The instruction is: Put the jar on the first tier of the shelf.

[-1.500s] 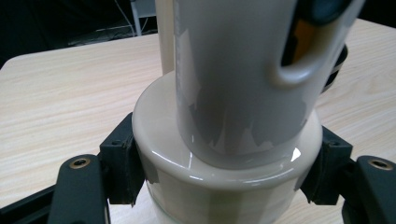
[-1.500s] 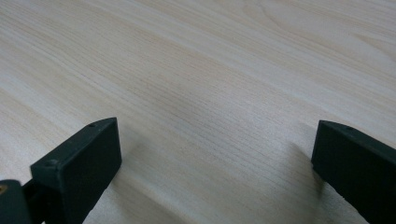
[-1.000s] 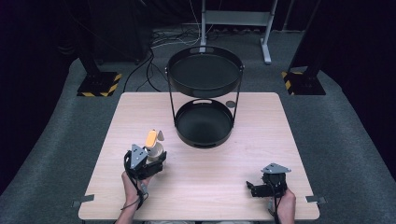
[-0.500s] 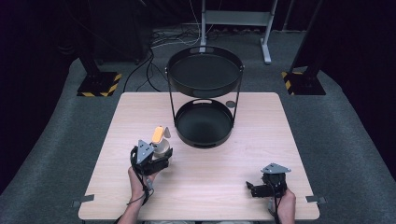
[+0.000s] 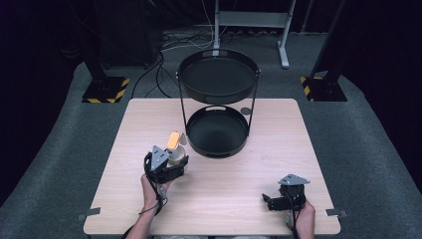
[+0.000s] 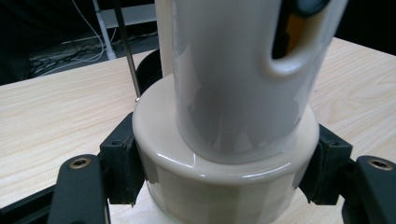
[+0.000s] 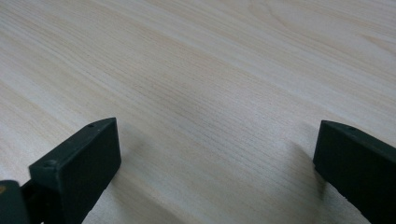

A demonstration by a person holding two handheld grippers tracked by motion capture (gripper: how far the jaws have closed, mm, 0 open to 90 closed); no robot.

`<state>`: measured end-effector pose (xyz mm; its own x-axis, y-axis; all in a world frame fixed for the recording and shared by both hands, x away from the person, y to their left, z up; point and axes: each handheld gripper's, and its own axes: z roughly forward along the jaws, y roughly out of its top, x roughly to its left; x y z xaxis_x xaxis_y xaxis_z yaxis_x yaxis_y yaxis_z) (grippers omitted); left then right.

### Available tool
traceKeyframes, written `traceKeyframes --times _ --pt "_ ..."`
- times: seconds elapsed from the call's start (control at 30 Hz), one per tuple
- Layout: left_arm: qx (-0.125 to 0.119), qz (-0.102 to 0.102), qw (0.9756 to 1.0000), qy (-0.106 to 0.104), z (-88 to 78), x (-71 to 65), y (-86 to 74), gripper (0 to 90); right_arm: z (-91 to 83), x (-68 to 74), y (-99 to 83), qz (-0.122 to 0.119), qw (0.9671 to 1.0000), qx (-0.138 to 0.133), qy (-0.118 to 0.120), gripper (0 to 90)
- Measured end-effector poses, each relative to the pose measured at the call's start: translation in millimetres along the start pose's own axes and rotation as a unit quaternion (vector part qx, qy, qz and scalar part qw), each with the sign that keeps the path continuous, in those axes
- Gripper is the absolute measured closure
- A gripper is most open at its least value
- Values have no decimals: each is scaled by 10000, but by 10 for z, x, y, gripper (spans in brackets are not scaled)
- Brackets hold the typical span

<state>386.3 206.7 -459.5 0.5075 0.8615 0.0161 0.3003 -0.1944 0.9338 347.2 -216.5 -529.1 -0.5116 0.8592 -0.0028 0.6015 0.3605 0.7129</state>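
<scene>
A cream-white container with a wide round base and an orange top sits between the jaws of my left gripper. Both black pads press on the base from either side, so the gripper is shut on it. In the high view the left gripper is left of the table's middle, a short way from the lower tray of a black two-tier stand. My right gripper rests near the front right of the table, jaws wide apart over bare wood.
The stand's upper tray rides on thin black rods above the lower one, at the far middle of the wooden table. A small grey disc lies behind the stand. Dark floor with cables and frame legs surrounds the table.
My left gripper has carried the container to the right and away from the person, nearer the stand's lower tray. The right gripper has stayed put.
</scene>
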Motion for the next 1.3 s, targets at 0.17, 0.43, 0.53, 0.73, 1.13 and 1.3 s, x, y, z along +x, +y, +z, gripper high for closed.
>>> traceKeyframes --times 0.17,0.43,0.53,0.73,1.13,1.3 --pt "-3 22 10000 -48 41 -22 40 290 1 2 0 -22 10000 3 14 0" --pt "-12 12 9999 -105 106 -38 95 290 1 0 0 -17 10000 6 20 0" --pt "-5 23 9999 -126 134 -41 123 290 1 0 0 -16 10000 6 22 0" --pt "-28 -18 9998 -199 195 -51 181 290 1 0 0 -15 10000 6 22 0" --pt "-45 -10 9995 -305 312 -90 290 290 1 -2 0 -17 10000 5 25 0" --pt "-55 4 9994 -336 360 -98 326 290 1 -1 0 -17 10000 4 23 0"
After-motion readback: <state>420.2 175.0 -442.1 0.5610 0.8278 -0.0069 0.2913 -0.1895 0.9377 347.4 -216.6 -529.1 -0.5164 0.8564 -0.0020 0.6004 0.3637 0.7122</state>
